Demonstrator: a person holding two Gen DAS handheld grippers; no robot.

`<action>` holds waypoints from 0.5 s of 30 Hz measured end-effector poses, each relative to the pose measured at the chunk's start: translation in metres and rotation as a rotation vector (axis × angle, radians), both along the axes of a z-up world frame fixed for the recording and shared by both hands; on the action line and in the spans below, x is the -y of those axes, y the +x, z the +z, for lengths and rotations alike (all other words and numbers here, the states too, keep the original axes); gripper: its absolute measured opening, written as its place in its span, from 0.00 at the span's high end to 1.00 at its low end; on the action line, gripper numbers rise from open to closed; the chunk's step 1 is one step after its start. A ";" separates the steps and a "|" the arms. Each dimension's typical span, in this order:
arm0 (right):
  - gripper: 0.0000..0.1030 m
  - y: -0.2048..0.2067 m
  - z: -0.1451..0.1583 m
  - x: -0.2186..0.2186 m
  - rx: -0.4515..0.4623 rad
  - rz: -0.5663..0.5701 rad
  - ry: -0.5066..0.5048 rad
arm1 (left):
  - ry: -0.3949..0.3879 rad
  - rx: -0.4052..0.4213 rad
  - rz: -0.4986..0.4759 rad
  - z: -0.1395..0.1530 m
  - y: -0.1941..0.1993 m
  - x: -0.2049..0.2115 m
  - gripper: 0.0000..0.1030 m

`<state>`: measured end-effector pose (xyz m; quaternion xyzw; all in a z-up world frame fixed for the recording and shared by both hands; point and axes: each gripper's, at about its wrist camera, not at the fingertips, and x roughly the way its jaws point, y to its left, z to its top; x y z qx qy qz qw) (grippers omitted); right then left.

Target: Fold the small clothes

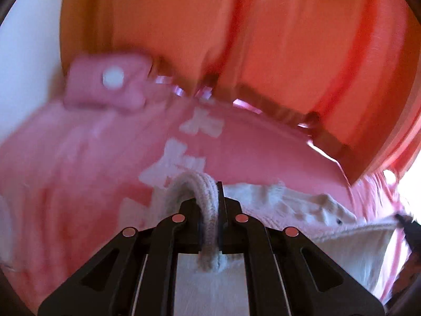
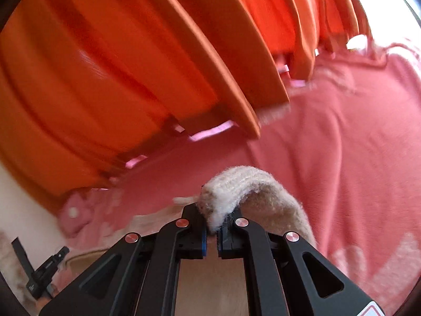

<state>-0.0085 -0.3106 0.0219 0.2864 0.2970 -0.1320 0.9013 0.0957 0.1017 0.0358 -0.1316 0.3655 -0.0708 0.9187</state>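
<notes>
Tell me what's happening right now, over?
Left gripper and right gripper both shut on the cream knit garment's ribbed edge. Garment lifted over pink bedspread. Orange headboard close ahead.

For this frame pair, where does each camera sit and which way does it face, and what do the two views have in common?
Left wrist: sits on the left gripper, looking forward and down along its shut fingers, which pinch a ribbed edge of the cream knit garment over the pink cover; the other gripper's tip shows at far right.
Right wrist: sits on the right gripper, looking forward and down; its fingers pinch another cream knit edge; the left gripper shows at lower left.
Shared: garment, pink cover, orange slatted headboard.
</notes>
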 end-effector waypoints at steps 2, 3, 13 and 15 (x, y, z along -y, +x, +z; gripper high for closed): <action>0.96 0.022 -0.026 0.008 -0.079 0.001 0.025 | -0.021 -0.043 0.019 -0.027 0.017 -0.002 0.94; 0.96 0.032 -0.037 0.011 -0.123 0.007 0.011 | -0.023 -0.064 0.023 -0.035 0.022 -0.001 0.94; 0.94 0.039 -0.044 0.023 -0.110 0.023 0.029 | 0.022 -0.094 0.006 -0.057 0.044 0.016 0.93; 0.89 0.031 -0.034 0.026 -0.031 0.015 0.050 | -0.021 -0.076 0.017 -0.053 0.042 0.012 0.90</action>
